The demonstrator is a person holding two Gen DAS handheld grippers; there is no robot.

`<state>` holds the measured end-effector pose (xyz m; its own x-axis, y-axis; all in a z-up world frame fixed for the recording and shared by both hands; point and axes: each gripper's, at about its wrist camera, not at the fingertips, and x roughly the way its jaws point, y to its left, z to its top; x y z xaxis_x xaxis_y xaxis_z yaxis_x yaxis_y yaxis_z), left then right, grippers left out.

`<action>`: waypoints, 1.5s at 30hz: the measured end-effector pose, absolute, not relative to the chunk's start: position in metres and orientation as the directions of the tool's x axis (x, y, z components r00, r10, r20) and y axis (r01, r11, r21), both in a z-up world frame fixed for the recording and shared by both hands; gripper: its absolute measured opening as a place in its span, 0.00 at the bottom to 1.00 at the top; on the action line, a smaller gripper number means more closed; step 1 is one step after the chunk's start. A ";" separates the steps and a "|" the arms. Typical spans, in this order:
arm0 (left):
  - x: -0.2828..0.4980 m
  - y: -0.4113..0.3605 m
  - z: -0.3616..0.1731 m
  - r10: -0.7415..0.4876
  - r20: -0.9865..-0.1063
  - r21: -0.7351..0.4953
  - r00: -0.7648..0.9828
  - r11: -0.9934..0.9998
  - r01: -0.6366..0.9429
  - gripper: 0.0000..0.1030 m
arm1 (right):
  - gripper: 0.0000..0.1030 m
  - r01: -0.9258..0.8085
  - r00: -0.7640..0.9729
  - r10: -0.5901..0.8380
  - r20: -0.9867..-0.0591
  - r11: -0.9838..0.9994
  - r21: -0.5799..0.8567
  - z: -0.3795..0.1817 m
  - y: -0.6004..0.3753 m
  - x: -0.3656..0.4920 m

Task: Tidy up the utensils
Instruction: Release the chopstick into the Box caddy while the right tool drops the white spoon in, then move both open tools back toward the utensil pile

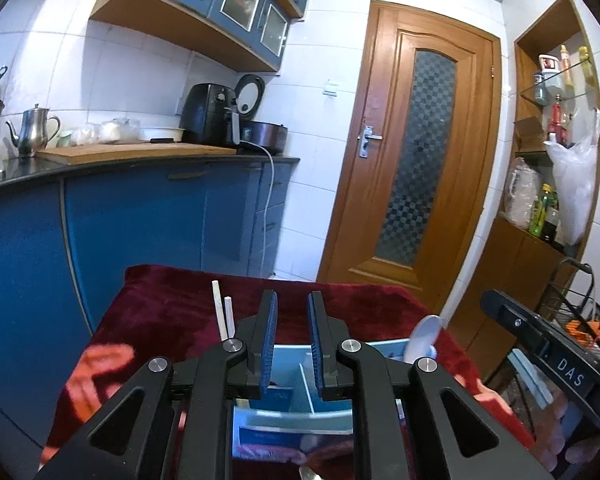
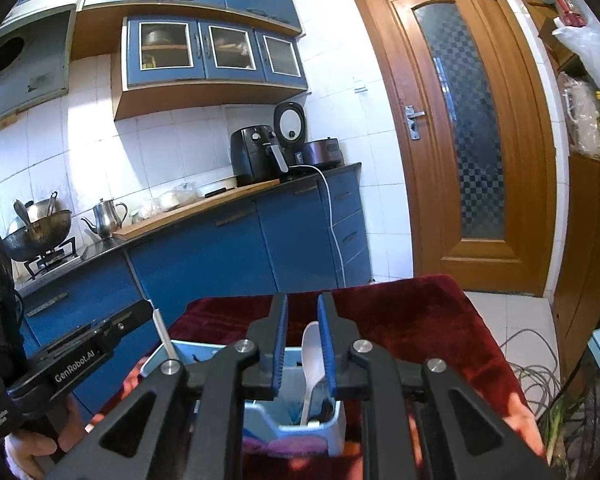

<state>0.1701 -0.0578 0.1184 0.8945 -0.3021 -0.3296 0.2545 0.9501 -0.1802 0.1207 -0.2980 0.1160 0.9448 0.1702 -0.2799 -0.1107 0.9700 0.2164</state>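
The white spoon (image 2: 313, 354) stands upright, bowl up, in the light-blue utensil holder (image 2: 332, 428) on the red cloth (image 2: 420, 320). It rises between the right gripper (image 2: 303, 344) fingers, whose slightly parted jaws grip nothing. The left gripper (image 1: 293, 344), likewise slightly parted and empty, hovers over the holder, chopsticks (image 1: 223, 316) upright just left.

Home kitchen. Blue base cabinets (image 2: 236, 248) ran under dark countertop (image 1: 140, 158); glass-fronted wall cabinets (image 2: 216, 50) hung on white tiled wall (image 2: 172, 140). Wok (image 2: 36, 232) sat on gas stove, steel teapot (image 2: 106, 216) beside it. Air fryer (image 2: 256, 156) and rice cooker (image 2: 290, 122) stood in corner. Wooden door (image 2: 464, 132) had patterned glass; pantry shelf (image 1: 556, 92) held bottles.
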 end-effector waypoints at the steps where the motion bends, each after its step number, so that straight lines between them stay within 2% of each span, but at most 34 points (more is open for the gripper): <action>1: 0.165 -0.057 0.121 -0.304 -0.333 -0.179 0.893 0.950 0.257 0.15 | 0.17 -0.110 0.943 0.173 -0.284 0.968 0.224 0.117 -0.299 0.117; 12: 0.112 -0.049 0.131 -0.322 -0.374 -0.116 0.870 0.947 0.300 0.15 | 0.19 -0.079 0.911 0.192 -0.365 0.950 0.303 0.111 -0.310 0.074; 21: 0.079 -0.035 0.124 -0.325 -0.430 -0.129 0.842 0.946 0.299 0.15 | 0.20 -0.050 0.897 0.174 -0.406 0.953 0.299 0.101 -0.315 0.040; 31: 0.062 -0.026 0.100 -0.286 -0.530 -0.092 0.798 0.955 0.282 0.15 | 0.23 -0.023 0.866 0.173 -0.469 0.951 0.308 0.076 -0.320 0.011; 45: 0.066 -0.051 0.036 -0.263 -0.710 -0.031 0.653 0.938 0.344 0.15 | 0.25 0.021 0.813 0.177 -0.555 0.943 0.331 0.037 -0.332 -0.001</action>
